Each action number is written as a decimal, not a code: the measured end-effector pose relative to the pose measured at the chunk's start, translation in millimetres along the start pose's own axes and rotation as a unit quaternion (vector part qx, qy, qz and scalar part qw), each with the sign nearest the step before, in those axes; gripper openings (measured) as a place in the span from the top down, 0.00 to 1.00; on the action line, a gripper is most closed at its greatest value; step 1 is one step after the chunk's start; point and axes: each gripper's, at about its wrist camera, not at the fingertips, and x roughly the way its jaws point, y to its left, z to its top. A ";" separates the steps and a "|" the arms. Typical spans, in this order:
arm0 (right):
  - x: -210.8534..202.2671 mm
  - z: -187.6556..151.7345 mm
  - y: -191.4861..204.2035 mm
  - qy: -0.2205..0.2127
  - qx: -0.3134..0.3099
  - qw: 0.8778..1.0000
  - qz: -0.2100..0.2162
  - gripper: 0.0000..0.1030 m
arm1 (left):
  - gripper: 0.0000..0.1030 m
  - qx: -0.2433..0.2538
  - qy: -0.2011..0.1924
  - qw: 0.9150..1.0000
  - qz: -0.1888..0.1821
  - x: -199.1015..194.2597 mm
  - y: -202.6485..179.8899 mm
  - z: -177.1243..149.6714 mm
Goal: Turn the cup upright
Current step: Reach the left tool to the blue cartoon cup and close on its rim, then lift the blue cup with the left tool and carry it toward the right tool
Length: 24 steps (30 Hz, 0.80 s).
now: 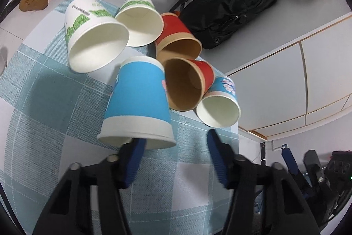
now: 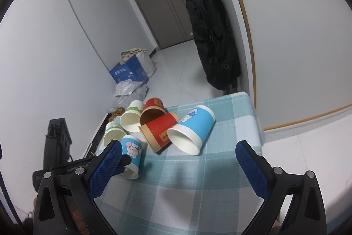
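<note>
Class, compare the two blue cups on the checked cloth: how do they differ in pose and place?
The near blue cup lies beside the left tool, one finger poking in at its rim; the far blue cup lies untouched by the red cups. In the right wrist view their mouths face roughly opposite sides. Both are tipped over, blue with cartoon prints and white insides.

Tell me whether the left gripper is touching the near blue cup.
Touching. In the left wrist view, one blue finger of the open left gripper pokes inside the near blue cup's rim, lifting it off the checked tablecloth.

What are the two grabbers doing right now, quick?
Left gripper: open, one finger tucked under the rim of the nearest blue cup, not clamped.
Right gripper: open wide, holding nothing.
</note>
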 end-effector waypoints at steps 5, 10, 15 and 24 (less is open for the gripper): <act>2.5 -0.4 -1.7 0.006 0.007 1.000 0.005 0.00 | 0.77 -0.003 0.004 1.000 0.006 3.5 4.4 2.2; 2.0 -1.5 -3.2 0.009 0.013 1.000 0.006 0.00 | 0.90 -0.010 -0.005 1.000 0.002 2.1 8.9 3.3; 0.5 -1.3 -1.6 0.006 0.012 1.000 0.007 0.00 | 0.99 0.004 -0.015 1.000 0.007 1.9 4.9 2.8; -0.1 -1.4 0.9 0.001 0.006 1.000 0.006 0.00 | 1.00 0.037 -0.029 0.999 0.007 -3.0 -7.3 -1.4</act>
